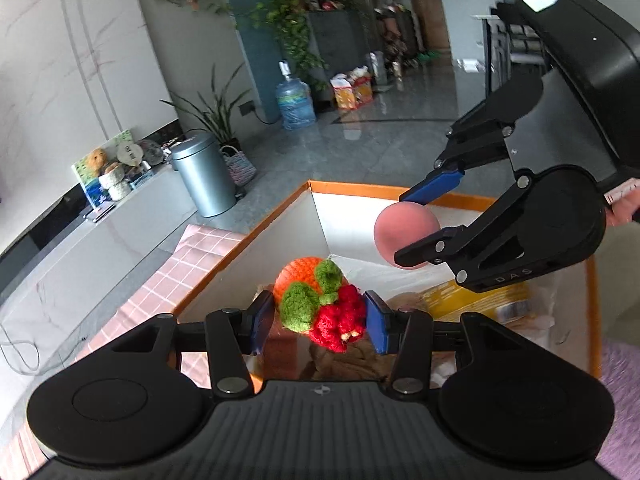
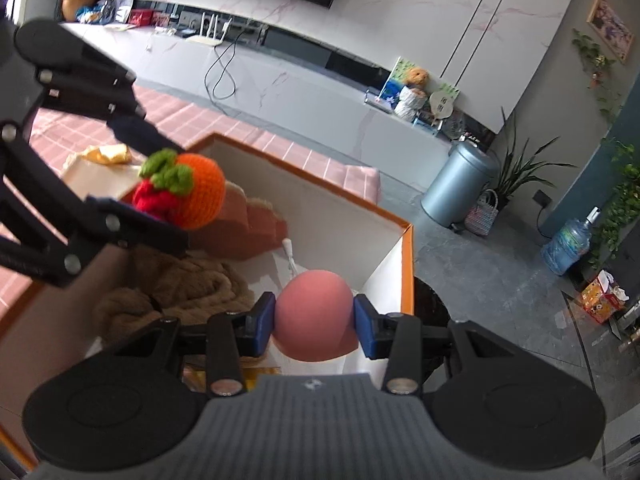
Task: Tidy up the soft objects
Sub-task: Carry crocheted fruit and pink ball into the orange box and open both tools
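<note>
My left gripper (image 1: 318,322) is shut on a crocheted toy (image 1: 320,304) of orange, red and green yarn and holds it above an orange-rimmed white box (image 1: 352,189). The toy also shows in the right wrist view (image 2: 182,188), with the left gripper (image 2: 132,184) around it. My right gripper (image 2: 314,320) is shut on a pink soft ball (image 2: 314,314) above the box's far corner (image 2: 406,248). In the left wrist view the right gripper (image 1: 416,220) and the ball (image 1: 404,232) hang over the box's right side.
Inside the box lie a tan knitted cloth (image 2: 188,292), a brown plush piece (image 2: 248,228) and a yellow packet (image 1: 476,296). The box stands on a pink checked cloth (image 1: 192,264). A grey bin (image 1: 204,174) and a low white counter (image 1: 80,248) stand beyond.
</note>
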Demonstrator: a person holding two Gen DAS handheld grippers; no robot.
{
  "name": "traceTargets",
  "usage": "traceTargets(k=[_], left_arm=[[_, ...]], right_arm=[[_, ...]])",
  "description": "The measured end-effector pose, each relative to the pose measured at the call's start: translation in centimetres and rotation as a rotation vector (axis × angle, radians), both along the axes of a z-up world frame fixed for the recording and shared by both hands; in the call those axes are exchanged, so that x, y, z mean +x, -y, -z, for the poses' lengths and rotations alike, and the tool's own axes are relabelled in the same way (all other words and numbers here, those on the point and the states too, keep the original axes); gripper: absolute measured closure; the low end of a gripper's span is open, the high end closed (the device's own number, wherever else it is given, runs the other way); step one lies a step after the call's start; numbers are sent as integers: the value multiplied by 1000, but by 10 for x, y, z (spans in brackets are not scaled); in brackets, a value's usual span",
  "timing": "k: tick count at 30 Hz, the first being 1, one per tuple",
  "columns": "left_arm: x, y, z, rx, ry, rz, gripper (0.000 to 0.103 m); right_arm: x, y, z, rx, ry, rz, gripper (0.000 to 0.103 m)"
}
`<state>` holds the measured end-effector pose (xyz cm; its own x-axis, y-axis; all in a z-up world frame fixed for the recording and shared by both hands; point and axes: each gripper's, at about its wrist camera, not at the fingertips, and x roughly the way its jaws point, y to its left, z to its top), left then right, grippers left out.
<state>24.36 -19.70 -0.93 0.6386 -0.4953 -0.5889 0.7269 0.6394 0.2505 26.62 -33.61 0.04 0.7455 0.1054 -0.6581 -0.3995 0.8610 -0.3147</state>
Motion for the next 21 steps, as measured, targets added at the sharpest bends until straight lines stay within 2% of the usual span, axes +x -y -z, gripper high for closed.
traceTargets(k=[7,14,21], left_arm=[[28,14,6,38,-20,31,48],[55,30,22,156,-60,155,48],[75,40,45,208,-95,180,47]], right_arm=[[38,-5,15,-75,-69,-104,60],[65,-9,30,-238,-96,-261,59],[77,-6,39,-280,-126,-317,57]])
